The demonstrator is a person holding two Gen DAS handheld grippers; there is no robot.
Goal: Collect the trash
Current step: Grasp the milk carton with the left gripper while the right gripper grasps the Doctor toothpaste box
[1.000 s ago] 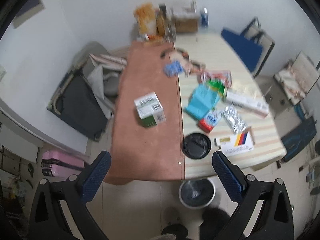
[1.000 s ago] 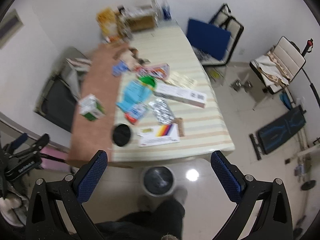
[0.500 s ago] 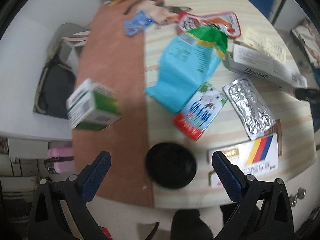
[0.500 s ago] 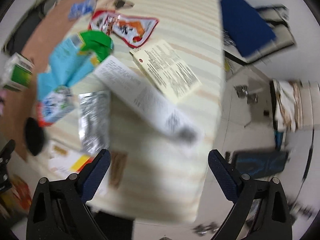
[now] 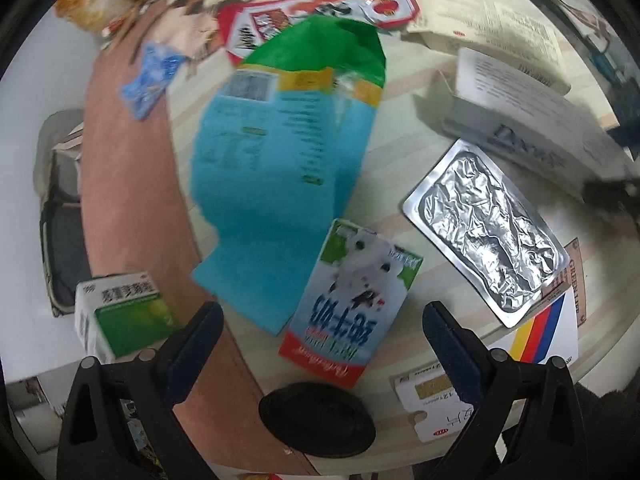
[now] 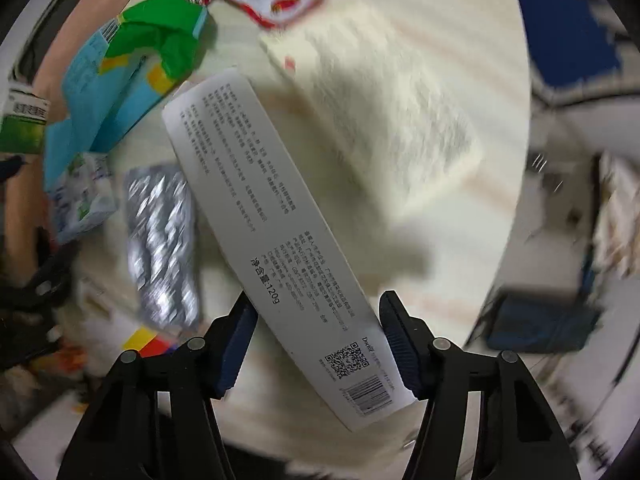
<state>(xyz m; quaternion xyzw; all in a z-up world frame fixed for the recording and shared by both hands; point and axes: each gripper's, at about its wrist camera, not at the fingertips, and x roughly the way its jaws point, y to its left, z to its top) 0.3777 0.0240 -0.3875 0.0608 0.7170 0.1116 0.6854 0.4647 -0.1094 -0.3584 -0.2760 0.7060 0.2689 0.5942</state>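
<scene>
The bench (image 6: 400, 92) wears a pale cream cloth with faint stripes, and a reddish-brown strip (image 5: 120, 184) runs down its left side. Past that edge stands a white wall (image 5: 36, 80) with a dark bag (image 5: 64, 248) slumped on the floor below it. Off the right edge, a blue chair seat (image 6: 568, 32) and glossy light floor (image 6: 532, 264) show, all blurred.

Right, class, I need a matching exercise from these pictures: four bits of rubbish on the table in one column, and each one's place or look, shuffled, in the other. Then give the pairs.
Things
1. long white box
2. milk carton
3. foil blister sheet
4. black lid

Descriptions
A. crinkled silver, flat on the striped cloth
B. round and dark, at the table's near edge
C. between the right claw's fingers
D. cow picture, ahead of the open left claw

Pairs: 1-C, 2-D, 3-A, 4-B
</scene>
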